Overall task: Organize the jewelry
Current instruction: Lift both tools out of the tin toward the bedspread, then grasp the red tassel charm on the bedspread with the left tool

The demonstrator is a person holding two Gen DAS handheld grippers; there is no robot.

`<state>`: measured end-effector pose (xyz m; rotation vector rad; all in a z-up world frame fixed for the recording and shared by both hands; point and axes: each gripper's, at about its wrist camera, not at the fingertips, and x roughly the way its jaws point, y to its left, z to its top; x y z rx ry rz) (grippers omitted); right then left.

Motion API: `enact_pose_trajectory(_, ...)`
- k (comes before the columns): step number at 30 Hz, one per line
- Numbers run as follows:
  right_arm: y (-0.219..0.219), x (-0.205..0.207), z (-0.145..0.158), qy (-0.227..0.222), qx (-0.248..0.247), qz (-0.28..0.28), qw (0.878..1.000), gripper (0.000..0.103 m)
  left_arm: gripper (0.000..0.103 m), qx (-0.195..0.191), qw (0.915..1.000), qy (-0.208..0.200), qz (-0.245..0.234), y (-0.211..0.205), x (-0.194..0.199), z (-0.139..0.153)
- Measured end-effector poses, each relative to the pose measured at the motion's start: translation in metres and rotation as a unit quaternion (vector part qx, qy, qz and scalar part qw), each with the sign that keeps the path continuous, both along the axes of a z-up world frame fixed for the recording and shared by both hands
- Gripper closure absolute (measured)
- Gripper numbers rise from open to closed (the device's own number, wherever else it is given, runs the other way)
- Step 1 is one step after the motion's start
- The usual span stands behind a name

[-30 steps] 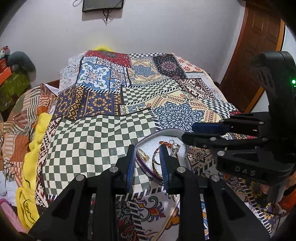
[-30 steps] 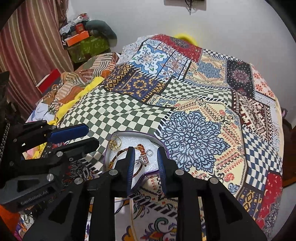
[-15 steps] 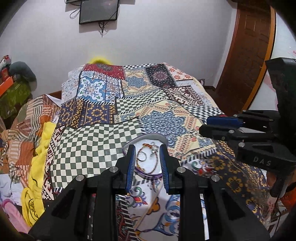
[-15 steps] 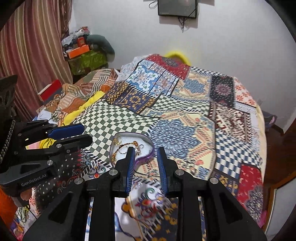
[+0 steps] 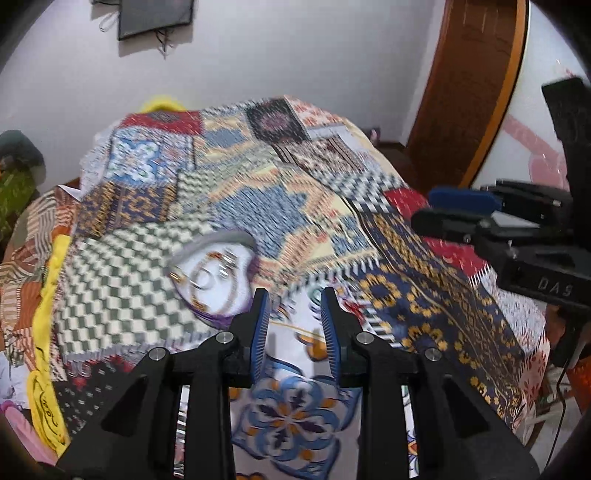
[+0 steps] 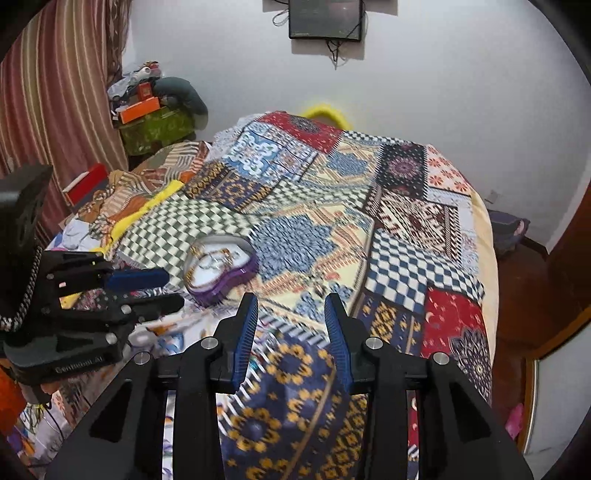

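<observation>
Both pairs of fingers have drawn back from the heart-shaped jewelry tray (image 5: 207, 291), which a second ago sat right between their tips and now lies ahead and to the left of each. The left gripper (image 5: 294, 325) has its fingers parted a little, having just eased apart slightly, with nothing between them but the patchwork bedspread (image 5: 388, 258) below. The right gripper (image 6: 290, 325) has just been opening as well; its blue-padded fingers (image 6: 245, 332) stand moderately apart and hold nothing.

That tray, white inside with a purple rim, rests on the bed at the edge of the green-and-white checked patch (image 6: 177, 229). Gold bangles and small rings (image 5: 212, 273) lie inside it, blurred in both views, so single pieces are hard to tell apart. In the right wrist view the left gripper's tips (image 6: 159, 291) sit just beside the tray's near left side, not touching it. A yellow cloth (image 5: 48, 332) runs along the bed's left edge, and a dark screen (image 6: 325, 18) hangs on the white wall behind.
</observation>
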<state>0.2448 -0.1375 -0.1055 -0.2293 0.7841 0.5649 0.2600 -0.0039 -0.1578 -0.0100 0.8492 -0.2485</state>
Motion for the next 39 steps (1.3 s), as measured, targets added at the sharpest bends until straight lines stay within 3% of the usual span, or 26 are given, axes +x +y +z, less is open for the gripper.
enact_pose_trajectory(13,-0.027,-0.001,-0.031,0.036,0.004,-0.014,0.999,0.069,0.075,0.010,0.9974,0.059,-0.040,-0.047,0.011,-0.051)
enact_pose_trajectory(18,-0.027,0.002,-0.037,0.051,0.012,-0.015,0.999,0.069,0.075,-0.006,0.9975,0.063,-0.032,-0.040,0.015,-0.053)
enact_pose_trajectory(23,-0.018,0.006,-0.042,0.066,0.019,-0.009,0.998,0.069,0.097,-0.001,0.9981,0.058,-0.021,-0.034,0.016,-0.055)
enact_pose_trajectory(35,0.020,0.018,-0.066,0.091,-0.017,0.022,0.995,0.069,0.097,0.005,0.9995,0.029,0.010,-0.013,0.008,-0.051)
enact_pose_trajectory(39,0.027,0.017,-0.074,0.085,-0.036,0.033,0.995,0.086,0.097,0.001,0.9995,0.023,0.020,-0.004,0.005,-0.047)
